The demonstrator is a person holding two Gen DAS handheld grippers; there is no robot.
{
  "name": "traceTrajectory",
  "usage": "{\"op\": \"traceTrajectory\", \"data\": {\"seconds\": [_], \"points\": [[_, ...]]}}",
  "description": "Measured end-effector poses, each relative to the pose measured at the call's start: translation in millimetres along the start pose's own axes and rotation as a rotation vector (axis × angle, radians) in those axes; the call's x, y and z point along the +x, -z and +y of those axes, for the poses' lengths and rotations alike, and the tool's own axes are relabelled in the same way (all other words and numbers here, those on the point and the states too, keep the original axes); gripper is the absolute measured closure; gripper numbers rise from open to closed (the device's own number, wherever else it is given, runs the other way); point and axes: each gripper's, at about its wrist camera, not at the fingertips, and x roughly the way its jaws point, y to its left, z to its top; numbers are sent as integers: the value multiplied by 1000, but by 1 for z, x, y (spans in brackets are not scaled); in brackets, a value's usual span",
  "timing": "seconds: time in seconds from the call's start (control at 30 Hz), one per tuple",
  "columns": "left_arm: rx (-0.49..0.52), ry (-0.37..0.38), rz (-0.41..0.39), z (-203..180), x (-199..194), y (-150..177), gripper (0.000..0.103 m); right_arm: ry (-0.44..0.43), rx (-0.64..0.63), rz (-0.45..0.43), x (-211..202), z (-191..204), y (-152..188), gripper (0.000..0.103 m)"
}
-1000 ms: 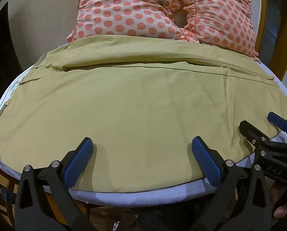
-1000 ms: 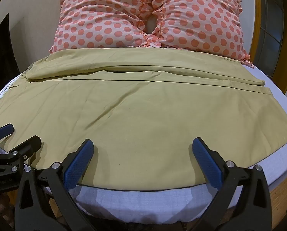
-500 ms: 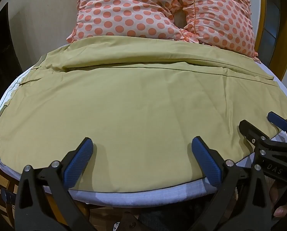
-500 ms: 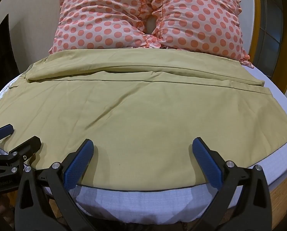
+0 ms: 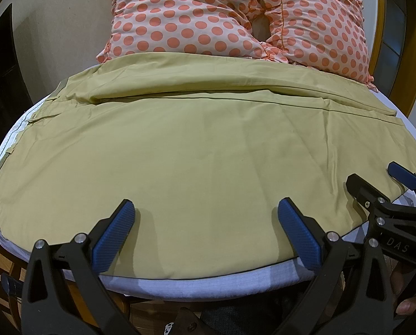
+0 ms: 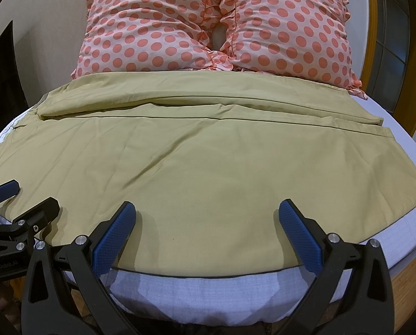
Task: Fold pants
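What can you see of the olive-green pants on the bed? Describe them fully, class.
The olive-green pants look like thin woven cloth, spread wide and nearly flat over the white bed, with shallow creases and a dark-edged near hem. A folded layer lies along the far side, reaching the polka-dot pillows. Both open tongs hover at the near edge, gripping nothing.

The left gripper point(image 5: 206, 233) has its jaws spread wide, blue pads point(image 5: 113, 236) facing each other with nothing between them. The right gripper point(image 6: 208, 234) is likewise spread wide and empty. They sit side by side, each visible at the edge of the other's view, both pointing forward and level with each other.
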Motion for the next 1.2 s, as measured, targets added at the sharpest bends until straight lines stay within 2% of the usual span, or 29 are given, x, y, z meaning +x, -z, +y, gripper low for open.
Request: {"op": "traceTrajectory", "data": {"seconds": [1.2], "points": [[0,-1,5,1,-1,0,2,0,-1,-12,-1,0,3,1]]}}
